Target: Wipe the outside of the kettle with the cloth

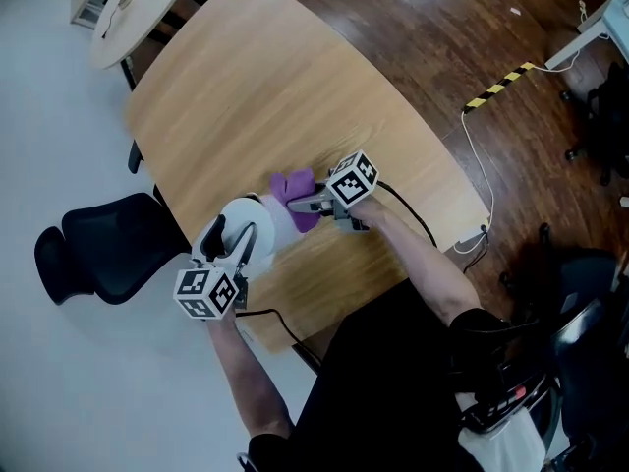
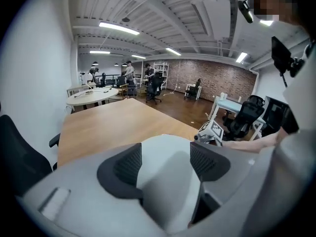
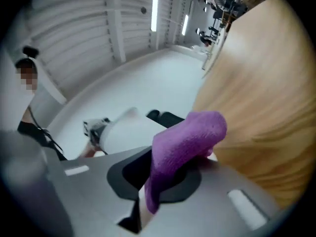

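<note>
Kettle (image 1: 263, 220), white, stands near the worktop (image 1: 256, 96) edge nearest the person, its body between the spread jaws of the left tool (image 2: 165, 164), pad contact unclear, while the right tool (image 3: 158, 177) pinches the purple cloth (image 3: 183, 141) right at the kettle's side.

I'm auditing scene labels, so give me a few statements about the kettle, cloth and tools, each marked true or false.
The cloth is purple. True.
The right tool grips the cloth. True.
The kettle is red. False: it is white.
The kettle sits in a sink. False: it stands on the wooden table.
The left tool holds the cloth. False: the kettle, not the cloth, is between its jaws.
</note>
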